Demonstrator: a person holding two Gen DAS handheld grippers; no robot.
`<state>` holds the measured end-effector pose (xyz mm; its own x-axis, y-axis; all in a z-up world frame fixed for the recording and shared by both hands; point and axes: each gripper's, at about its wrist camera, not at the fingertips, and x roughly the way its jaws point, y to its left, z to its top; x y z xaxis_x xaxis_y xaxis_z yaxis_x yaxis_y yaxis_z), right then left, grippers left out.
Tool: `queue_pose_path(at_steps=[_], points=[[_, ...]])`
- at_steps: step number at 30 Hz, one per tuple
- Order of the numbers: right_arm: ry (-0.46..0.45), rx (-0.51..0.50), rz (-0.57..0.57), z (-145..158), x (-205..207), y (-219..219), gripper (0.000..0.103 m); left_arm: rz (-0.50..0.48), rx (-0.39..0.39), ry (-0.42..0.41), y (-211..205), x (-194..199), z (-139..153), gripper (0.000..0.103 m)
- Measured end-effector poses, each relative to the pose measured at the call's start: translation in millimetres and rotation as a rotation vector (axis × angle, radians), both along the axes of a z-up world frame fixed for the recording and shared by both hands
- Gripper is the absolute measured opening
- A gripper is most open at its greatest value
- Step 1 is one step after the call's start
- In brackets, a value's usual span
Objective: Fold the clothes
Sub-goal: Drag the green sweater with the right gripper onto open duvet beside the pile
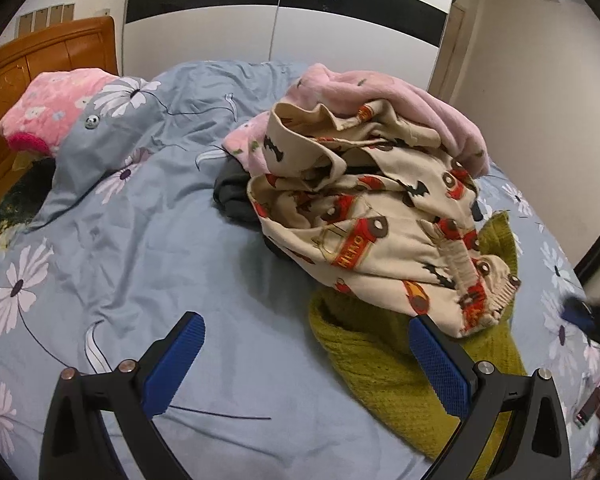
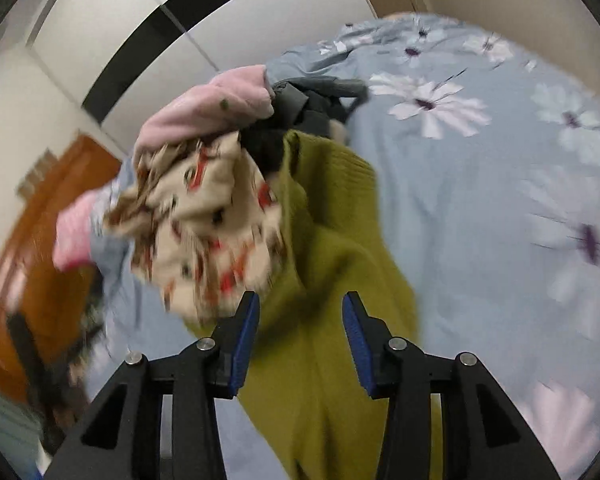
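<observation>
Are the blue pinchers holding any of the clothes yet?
No, nothing is held. The left gripper is open above the bedsheet, beside the green sweater. The right gripper is open over that sweater, not pinching it.

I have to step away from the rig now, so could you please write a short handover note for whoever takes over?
Left gripper: open, empty, above the bed sheet.
Right gripper: open, empty, over the green knit sweater.
Clothes sit in one heap: the cream car-print garment on top, a pink fleece behind it, a dark grey item beneath, with the sweater at the bottom.
Done: nothing folded.
Left: separate and fold each piece.
</observation>
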<state>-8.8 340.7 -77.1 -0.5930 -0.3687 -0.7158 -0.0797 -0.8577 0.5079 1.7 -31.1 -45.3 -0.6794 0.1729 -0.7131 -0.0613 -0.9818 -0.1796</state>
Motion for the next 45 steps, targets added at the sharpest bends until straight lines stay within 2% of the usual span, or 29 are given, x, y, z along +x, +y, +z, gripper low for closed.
queue_pose_path(at_steps=[4,7,8,9,10,13,20,26,33,36,38,41,45], points=[[-0.043,-0.091,-0.057,-27,-62,-13,0.044,0.024,0.038,-0.004,-6,-23,-1,0.103],[-0.101,-0.111,-0.112,-43,-88,-16,0.042,0.027,0.069,-0.012,-4,-44,-4,0.103],[-0.111,-0.125,-0.117,-46,-91,-15,0.031,0.024,0.074,-0.016,-2,-50,-6,0.103],[-0.117,-0.141,-0.118,-49,-93,-14,0.012,0.018,0.076,-0.020,0,-56,-9,0.103],[-0.110,-0.135,-0.112,-48,-91,-13,0.008,0.014,0.079,-0.022,2,-59,-10,0.103],[-0.056,-0.064,-0.082,-36,-73,-12,0.007,0.002,0.100,-0.039,6,-67,-19,0.103],[0.128,-0.017,-0.068,23,22,13,0.006,-0.003,0.135,-0.063,10,-50,-26,0.103],[0.184,-0.030,-0.087,55,59,25,0.002,-0.010,0.153,-0.063,12,-25,-15,0.103],[0.282,-0.062,-0.085,98,91,28,0.002,-0.041,0.142,-0.015,15,11,10,0.103],[0.353,-0.077,-0.079,126,111,28,0.002,-0.067,0.118,0.011,19,23,21,0.103],[0.396,-0.053,-0.068,141,123,27,0.002,-0.077,0.121,0.024,20,27,25,0.103],[0.401,0.027,-0.061,146,129,27,0.002,-0.071,0.160,-0.003,19,18,21,0.103],[0.214,0.125,-0.063,94,113,33,0.002,-0.010,0.249,-0.086,11,-12,-8,0.103]])
